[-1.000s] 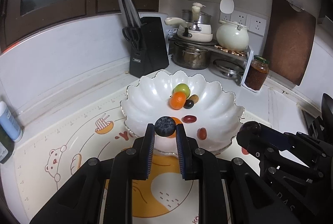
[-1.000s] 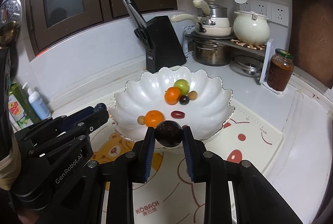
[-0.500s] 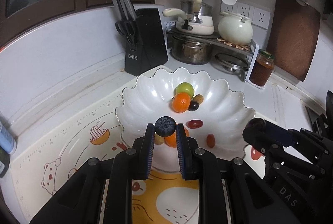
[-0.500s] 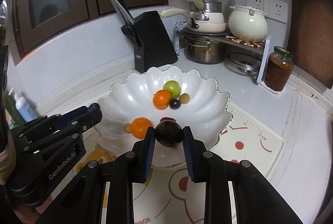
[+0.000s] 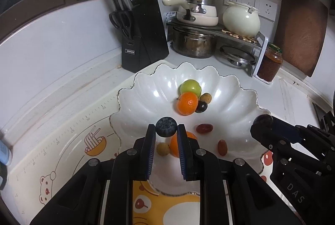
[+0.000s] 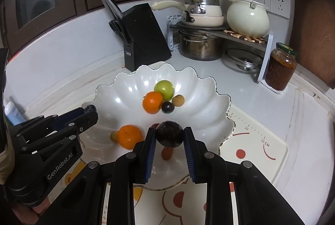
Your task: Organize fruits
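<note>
The left gripper (image 5: 166, 131) pinched a blueberry (image 5: 165, 126) and the right gripper (image 6: 169, 137) clasped a dark plum (image 6: 169, 134), both poised above the near rim of a scalloped white bowl (image 5: 236, 95) that held oranges (image 5: 187, 103) and a green fruit (image 6: 164, 87).

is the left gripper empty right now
No, the left gripper is shut on a blueberry pinched between its fingertips, held over the near side of the white bowl.

Second orange (image 5: 175, 146) half hidden behind left tool's fingers (image 5: 181, 148), blue bottle (image 5: 4, 156) edge-cropped.
</note>
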`<state>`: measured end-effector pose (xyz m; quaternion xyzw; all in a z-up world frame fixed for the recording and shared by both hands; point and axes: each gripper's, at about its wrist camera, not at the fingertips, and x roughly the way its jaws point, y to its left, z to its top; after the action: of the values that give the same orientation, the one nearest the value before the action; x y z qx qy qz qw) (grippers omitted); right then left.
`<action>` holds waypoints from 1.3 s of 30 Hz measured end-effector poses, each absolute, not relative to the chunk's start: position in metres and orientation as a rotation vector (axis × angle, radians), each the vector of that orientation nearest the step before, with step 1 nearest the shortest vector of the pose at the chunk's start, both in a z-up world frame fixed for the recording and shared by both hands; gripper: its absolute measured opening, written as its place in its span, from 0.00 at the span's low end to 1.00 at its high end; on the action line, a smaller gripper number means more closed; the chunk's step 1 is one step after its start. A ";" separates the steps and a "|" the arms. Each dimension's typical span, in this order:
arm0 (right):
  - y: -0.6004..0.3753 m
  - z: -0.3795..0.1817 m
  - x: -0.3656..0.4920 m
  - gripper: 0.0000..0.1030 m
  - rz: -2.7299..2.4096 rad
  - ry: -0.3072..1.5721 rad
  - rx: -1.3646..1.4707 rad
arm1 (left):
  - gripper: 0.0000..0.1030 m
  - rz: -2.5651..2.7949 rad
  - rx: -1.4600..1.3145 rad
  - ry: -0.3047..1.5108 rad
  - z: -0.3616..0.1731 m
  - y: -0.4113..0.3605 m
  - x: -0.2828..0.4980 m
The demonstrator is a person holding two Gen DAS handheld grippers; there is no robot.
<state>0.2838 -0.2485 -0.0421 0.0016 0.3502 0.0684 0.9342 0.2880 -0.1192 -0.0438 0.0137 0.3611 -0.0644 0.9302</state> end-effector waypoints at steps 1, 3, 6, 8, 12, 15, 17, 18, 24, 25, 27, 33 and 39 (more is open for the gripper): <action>-0.249 -0.043 0.286 0.27 0.138 0.719 0.004 | 0.21 -0.133 0.029 0.743 -0.045 -0.120 0.291; -0.250 -0.045 0.291 0.27 0.131 0.726 0.006 | 0.21 -0.132 0.029 0.749 -0.047 -0.119 0.295; -0.250 -0.051 0.298 0.27 0.126 0.740 0.006 | 0.21 -0.133 0.028 0.761 -0.052 -0.118 0.302; -0.250 -0.055 0.302 0.27 0.124 0.752 0.008 | 0.21 -0.134 0.029 0.774 -0.056 -0.118 0.306; -0.251 -0.063 0.307 0.28 0.121 0.774 0.015 | 0.25 -0.135 0.032 0.790 -0.062 -0.118 0.310; -0.252 -0.065 0.308 0.29 0.104 0.771 0.010 | 0.38 -0.132 0.030 0.794 -0.064 -0.117 0.311; -0.252 -0.063 0.307 0.40 0.089 0.764 0.007 | 0.40 -0.130 0.031 0.794 -0.064 -0.116 0.310; -0.253 -0.062 0.306 0.50 0.077 0.755 0.006 | 0.42 -0.127 0.031 0.793 -0.064 -0.116 0.310; -0.257 -0.054 0.301 0.69 -0.006 0.711 -0.023 | 0.59 -0.095 0.031 0.780 -0.060 -0.112 0.307; -0.257 -0.053 0.300 0.70 -0.010 0.709 -0.023 | 0.60 -0.088 0.029 0.776 -0.059 -0.111 0.306; -0.259 -0.052 0.298 0.73 -0.016 0.708 -0.019 | 0.65 -0.083 0.028 0.774 -0.057 -0.110 0.304; -0.262 -0.049 0.290 0.79 -0.050 0.702 -0.006 | 0.82 -0.048 0.026 0.752 -0.050 -0.104 0.294; -0.261 -0.044 0.278 0.82 -0.053 0.690 0.005 | 0.84 -0.038 0.027 0.741 -0.043 -0.101 0.281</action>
<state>0.2784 -0.2607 -0.0437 0.0024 0.3379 -0.0260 0.9408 0.2812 -0.1008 -0.0425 0.0130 0.3621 -0.0184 0.9319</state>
